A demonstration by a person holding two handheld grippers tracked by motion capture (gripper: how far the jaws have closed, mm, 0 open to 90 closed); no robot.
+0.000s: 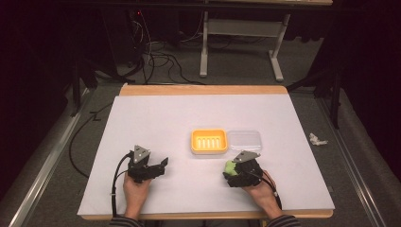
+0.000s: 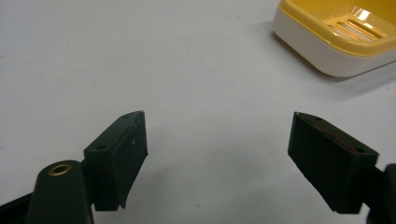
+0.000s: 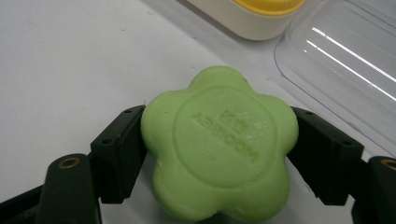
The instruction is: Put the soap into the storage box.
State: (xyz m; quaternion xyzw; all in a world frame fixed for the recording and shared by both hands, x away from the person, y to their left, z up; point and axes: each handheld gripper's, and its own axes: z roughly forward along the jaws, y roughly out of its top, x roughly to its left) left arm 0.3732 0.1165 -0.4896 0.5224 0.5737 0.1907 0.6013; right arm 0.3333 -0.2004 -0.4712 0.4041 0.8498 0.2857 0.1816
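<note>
Right tongs (image 3: 219, 154), near the bench's (image 1: 156, 118) front edge right of centre, pinch a green flower-shaped soap bar (image 3: 219, 149) across its width, embossed face up. Left tongs (image 2: 217, 158), front-left of centre, spread and empty. Yellow slotted soap dish (image 1: 208, 141) lies just beyond the soap and slightly left, mid-bench; its clear lid (image 1: 244, 140) touches the dish's right side. Right hand (image 1: 262, 189) nearer. Likely next: carry soap forward-left into dish.

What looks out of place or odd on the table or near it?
On the table, nothing: the green flower-shaped soap sits squarely in the right gripper, and the yellow soap dish stands level. Only a crumpled white scrap lies on the floor.
</note>
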